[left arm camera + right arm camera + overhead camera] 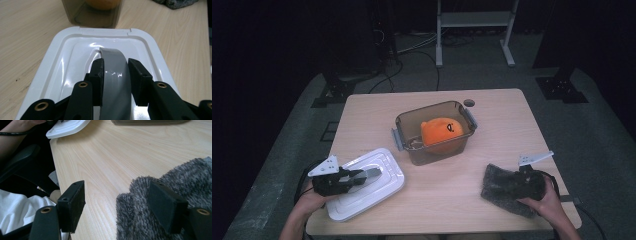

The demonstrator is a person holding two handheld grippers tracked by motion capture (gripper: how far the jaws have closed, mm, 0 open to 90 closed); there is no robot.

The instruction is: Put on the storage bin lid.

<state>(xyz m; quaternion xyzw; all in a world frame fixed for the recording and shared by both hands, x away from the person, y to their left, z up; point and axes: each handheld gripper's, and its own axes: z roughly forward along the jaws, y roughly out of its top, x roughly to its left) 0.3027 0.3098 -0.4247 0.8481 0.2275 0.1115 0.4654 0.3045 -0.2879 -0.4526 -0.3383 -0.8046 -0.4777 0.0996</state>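
A white lid (pixel 384 187) lies flat at the table's near left. My left gripper (pixel 360 177) is shut on the lid's grey strap handle (pixel 115 75), with one black pad on each side of it. The lid (pixel 72 50) spreads out below the jaws. A smoky clear container (pixel 432 156) stands mid-table with an orange plush toy (pixel 441 132) inside. At the near right lies a grey fuzzy cloth (pixel 498 191). My right gripper (pixel 515 184) rests over it, open. In the right gripper view one pad (pixel 166 206) sits against the cloth (pixel 140 202) and the other hangs over bare wood.
The container (pixel 92 15) stands just beyond the lid's far edge. A round cable hole (pixel 469 102) lies behind the container. The table's near edge (pixel 53 152) runs close to the person's lap. A white metal frame (pixel 474 20) and cables sit on the floor beyond.
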